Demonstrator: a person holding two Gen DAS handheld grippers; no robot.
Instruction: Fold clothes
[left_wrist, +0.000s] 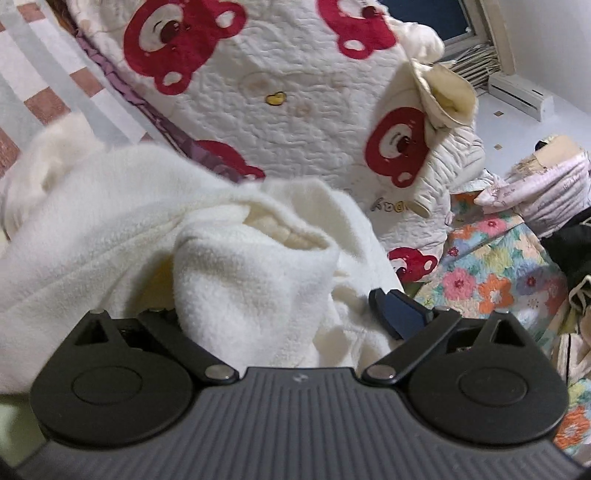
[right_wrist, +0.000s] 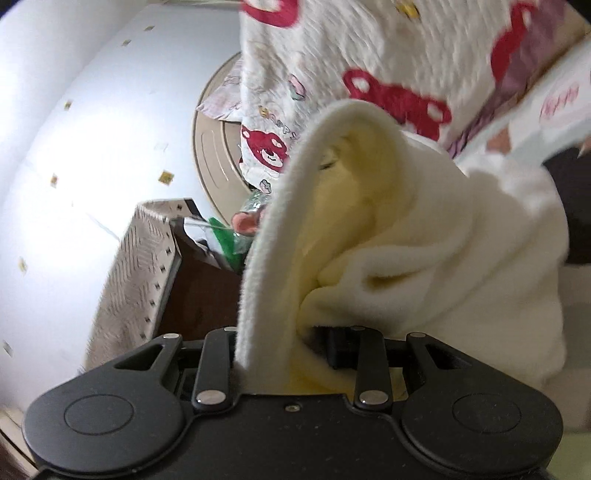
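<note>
The cream fleece garment (left_wrist: 236, 266) lies bunched over the bear-print quilt (left_wrist: 280, 74) on the bed, and both grippers are in it. The left gripper (left_wrist: 291, 314) has its fingers spread wide: the one visible finger (left_wrist: 400, 308) stands clear of the cloth on one side, while a thick roll of fleece sits loose in the gap, so nothing is pinched there. The right gripper (right_wrist: 288, 343) is drawn in on a fold of the same garment (right_wrist: 406, 240); its fingers are nearly hidden by the pile, so I judge it clenched on the cloth from the upright links. The risk, as I see it, is that only one side is truly held: a lift or pull would drag the fleece lopsided, the roll would slip from the spread fingers, and any fold would collapse; the thick nap could also let the pinched layer creep out. As for containers, a patterned open box (right_wrist: 147, 266) on the floor holds green and clear wrappers (right_wrist: 229, 240); more I cannot make out.
</note>
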